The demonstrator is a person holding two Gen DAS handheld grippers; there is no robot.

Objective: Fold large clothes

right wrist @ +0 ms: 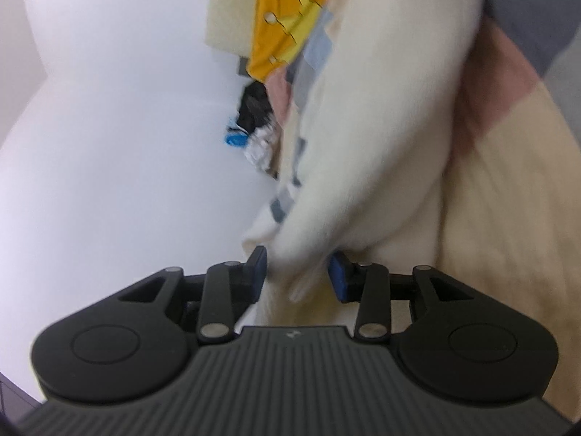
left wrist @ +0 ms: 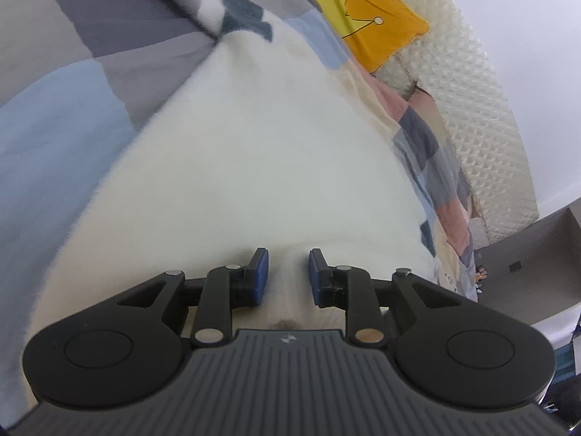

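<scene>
The white sweater (left wrist: 232,167) lies on the patchwork bed (left wrist: 65,109), its edge between the slightly parted pads of the left tool (left wrist: 288,272), while the right tool (right wrist: 297,272) holds a bunched fold, so both should pull evenly to keep it flat.

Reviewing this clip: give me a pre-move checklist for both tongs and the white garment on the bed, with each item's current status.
1. Left tongs free of fabric: ok, pads apart over the white garment.
2. Right tongs have fabric between the pads: ok.
3. Right pads firmly pinching it: cannot tell, blurred.
4. Garment lying flat on the patchwork bedcover: ok in the left view.
5. Yellow crown pillow off the garment: ok.
</scene>
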